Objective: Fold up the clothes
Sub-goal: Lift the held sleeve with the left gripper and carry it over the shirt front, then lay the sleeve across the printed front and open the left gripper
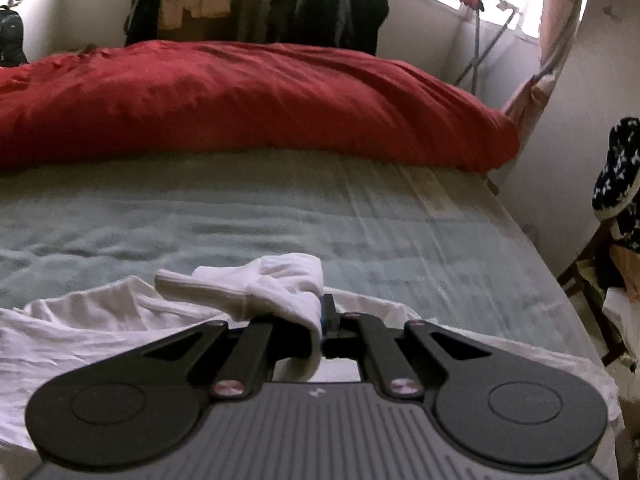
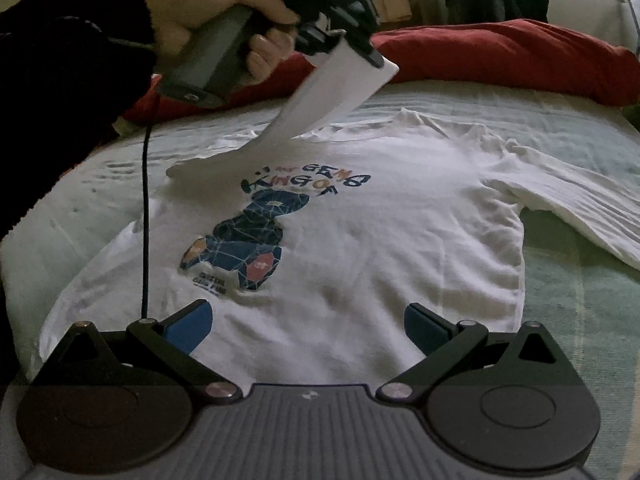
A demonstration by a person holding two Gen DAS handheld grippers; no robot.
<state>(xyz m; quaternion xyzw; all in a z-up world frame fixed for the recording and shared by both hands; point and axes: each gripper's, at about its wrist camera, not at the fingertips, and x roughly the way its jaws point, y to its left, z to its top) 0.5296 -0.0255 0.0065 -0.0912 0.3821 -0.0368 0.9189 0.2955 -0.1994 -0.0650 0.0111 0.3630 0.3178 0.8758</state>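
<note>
White T-shirt [image 2: 360, 240] lies print-up, spread on the bed sheet [image 2: 580, 300]. Left gripper [image 1: 320, 320] is clamped on one sleeve [image 2: 320, 100] and holds it lifted over the chest — judged a fold inward. Right gripper [image 2: 308, 328] hovers at the hem, jaws wide apart, holding nothing. Opposite sleeve [image 2: 568, 208] lies extended. Legible print: "GEMS", "KING OF" — smaller lines unreadable
</note>
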